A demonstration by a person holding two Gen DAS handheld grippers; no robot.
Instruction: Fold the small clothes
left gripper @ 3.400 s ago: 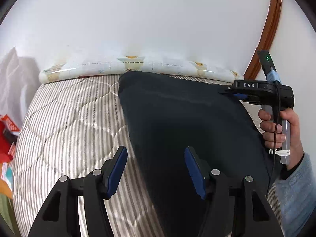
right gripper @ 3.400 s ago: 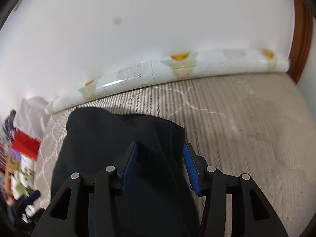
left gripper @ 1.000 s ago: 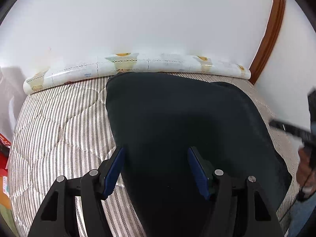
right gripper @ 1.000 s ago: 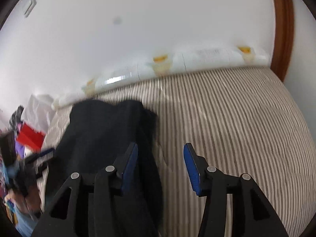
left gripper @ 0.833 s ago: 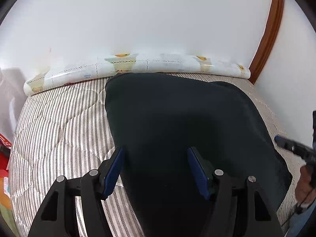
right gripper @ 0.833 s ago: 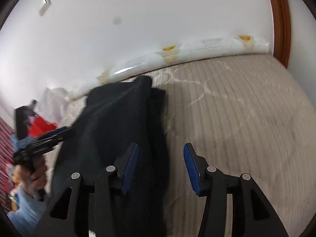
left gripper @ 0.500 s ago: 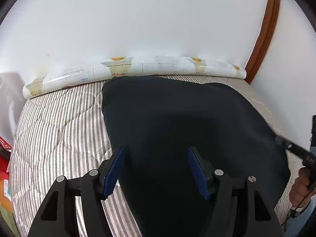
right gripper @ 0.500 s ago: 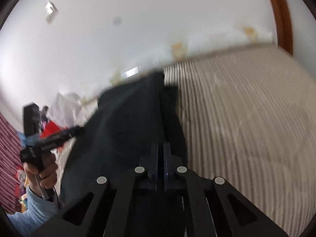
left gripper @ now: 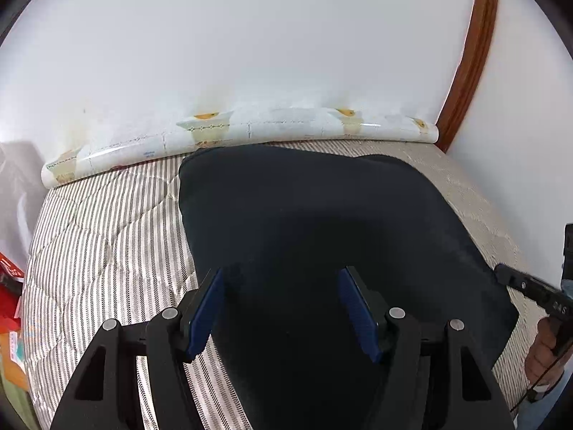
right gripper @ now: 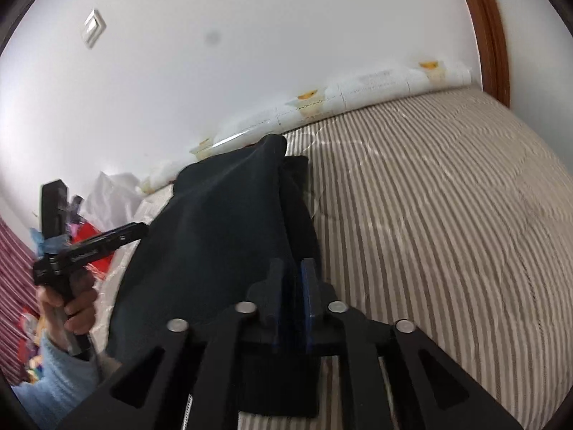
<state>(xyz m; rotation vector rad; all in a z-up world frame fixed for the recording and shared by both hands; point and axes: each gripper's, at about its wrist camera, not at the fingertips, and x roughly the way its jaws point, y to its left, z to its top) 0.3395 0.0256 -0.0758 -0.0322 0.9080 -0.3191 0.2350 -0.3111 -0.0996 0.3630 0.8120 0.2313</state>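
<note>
A black garment [left gripper: 304, 215] lies spread on the striped mattress [left gripper: 107, 233]. My left gripper [left gripper: 283, 304] hovers over its near part, open, with cloth under the jaws but nothing pinched. In the right wrist view the same garment [right gripper: 215, 222] rises in a fold toward my right gripper [right gripper: 297, 286]. The blue pads [right gripper: 308, 286] stand a narrow gap apart with the garment's right edge between them, and the jaws are opening slightly. The left gripper [right gripper: 107, 240] shows there at the far left, held by a hand. The right gripper [left gripper: 530, 290] pokes in at the left wrist view's right edge.
A rolled patterned sheet [left gripper: 250, 132] lies along the white wall behind the mattress. A brown wooden frame [left gripper: 469, 53] stands at the right. Red and coloured clutter [left gripper: 7, 286] and white bags [right gripper: 111, 193] sit off the mattress's left side. Bare mattress [right gripper: 429, 215] stretches right of the garment.
The right gripper moved to the garment's right edge, its jaws closed fully, then parted a little with cloth between them. The left gripper kept still and open.
</note>
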